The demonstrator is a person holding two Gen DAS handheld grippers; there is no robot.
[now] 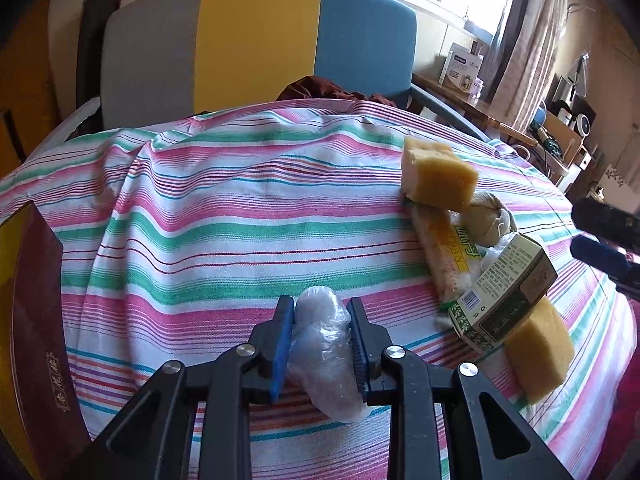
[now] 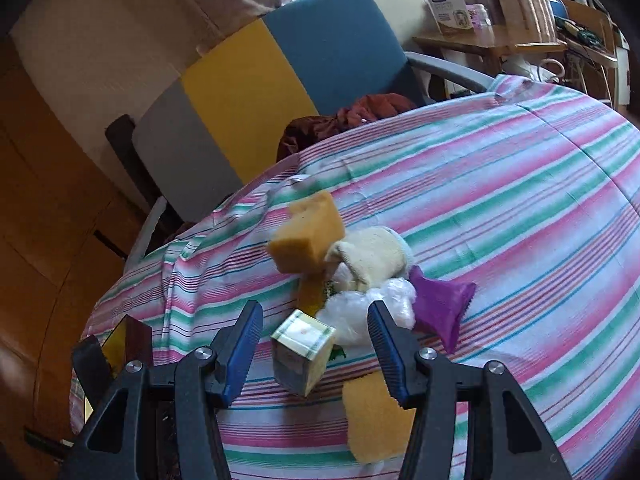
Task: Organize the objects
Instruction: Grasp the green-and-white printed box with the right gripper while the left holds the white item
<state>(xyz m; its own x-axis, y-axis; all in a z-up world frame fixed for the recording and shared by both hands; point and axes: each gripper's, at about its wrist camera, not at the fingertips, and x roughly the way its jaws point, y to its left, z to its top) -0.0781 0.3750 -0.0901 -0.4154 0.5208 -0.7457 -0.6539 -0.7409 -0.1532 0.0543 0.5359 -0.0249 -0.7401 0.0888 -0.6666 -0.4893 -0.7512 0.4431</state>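
My left gripper (image 1: pixel 321 304) is shut on a white bundle wrapped in clear plastic (image 1: pixel 324 344), held just over the striped cloth (image 1: pixel 224 216). To its right lies a pile: a yellow sponge (image 1: pixel 438 176), a snack packet (image 1: pixel 444 256), a beige cloth ball (image 1: pixel 486 216), a green box (image 1: pixel 508 296) and a second sponge (image 1: pixel 538 352). My right gripper (image 2: pixel 315 308) is open above that pile. The green box (image 2: pixel 302 350) stands tilted between its fingers without touching the pads. Beyond it are crumpled plastic (image 2: pixel 360 312), a purple packet (image 2: pixel 440 308) and a sponge (image 2: pixel 308 236).
A chair with a grey, yellow and blue back (image 1: pixel 256 44) stands behind the table, with a maroon cloth (image 1: pixel 320 90) on its seat. A maroon and yellow box (image 1: pixel 36 320) lies at the left edge. A wooden desk (image 1: pixel 472 104) with cartons is at the far right.
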